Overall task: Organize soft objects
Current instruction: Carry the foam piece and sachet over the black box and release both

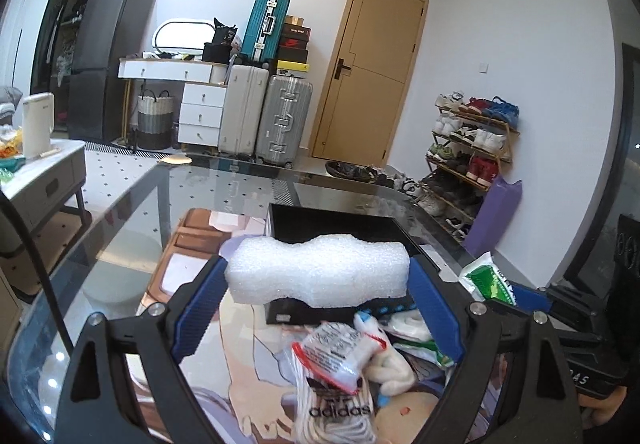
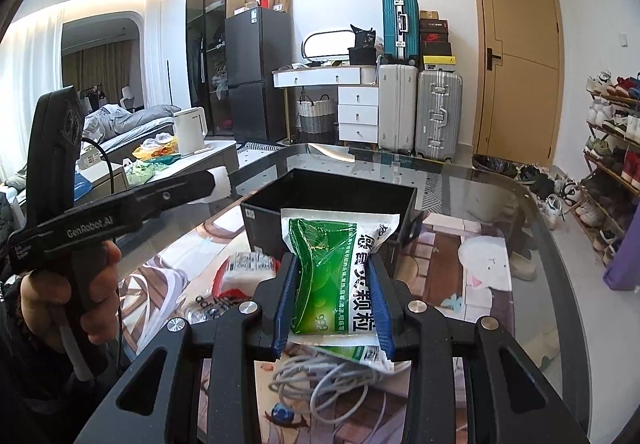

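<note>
An open black rectangular box (image 2: 332,190) is seen on the glass table (image 2: 500,204), its inside hidden. "adidas" is read on white bundled socks (image 1: 340,410), "GenRobot.AI" on the left gripper (image 1: 318,284), clamped wide on a white foam block (image 1: 318,268). A green-and-white plastic sachet (image 2: 332,276) is pinched upright before the box by the right gripper (image 2: 332,308).
</note>
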`<state>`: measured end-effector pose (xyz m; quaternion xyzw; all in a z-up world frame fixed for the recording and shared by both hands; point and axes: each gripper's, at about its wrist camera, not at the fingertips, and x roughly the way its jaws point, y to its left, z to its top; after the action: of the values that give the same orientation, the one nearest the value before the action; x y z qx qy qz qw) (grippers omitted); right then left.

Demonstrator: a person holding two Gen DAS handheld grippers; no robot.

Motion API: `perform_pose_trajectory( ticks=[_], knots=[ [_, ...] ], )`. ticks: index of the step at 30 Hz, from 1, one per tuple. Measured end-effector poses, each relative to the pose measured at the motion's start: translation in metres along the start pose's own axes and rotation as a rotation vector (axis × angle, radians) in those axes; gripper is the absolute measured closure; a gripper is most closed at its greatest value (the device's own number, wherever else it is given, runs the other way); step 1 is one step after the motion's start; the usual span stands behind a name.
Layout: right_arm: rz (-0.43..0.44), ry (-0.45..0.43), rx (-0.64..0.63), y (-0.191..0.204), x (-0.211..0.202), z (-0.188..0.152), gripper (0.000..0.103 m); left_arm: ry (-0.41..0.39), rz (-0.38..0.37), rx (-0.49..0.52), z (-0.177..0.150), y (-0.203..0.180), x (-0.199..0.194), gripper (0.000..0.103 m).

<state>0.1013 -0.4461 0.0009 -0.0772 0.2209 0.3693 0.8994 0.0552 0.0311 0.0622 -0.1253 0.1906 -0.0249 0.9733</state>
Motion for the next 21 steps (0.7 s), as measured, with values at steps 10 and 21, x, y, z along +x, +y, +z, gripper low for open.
perform_pose_trajectory(
  ticks=[10, 21],
  knots=[
    [-0.001, -0.004, 0.012, -0.008, 0.020, 0.026, 0.069, 0.003, 0.040, 0.007, 0.011, -0.004, 0.025, 0.013],
    [0.002, -0.011, 0.053, -0.025, 0.046, 0.052, 0.069, 0.060, 0.076, 0.076, 0.021, -0.012, 0.057, 0.013]
  ],
)
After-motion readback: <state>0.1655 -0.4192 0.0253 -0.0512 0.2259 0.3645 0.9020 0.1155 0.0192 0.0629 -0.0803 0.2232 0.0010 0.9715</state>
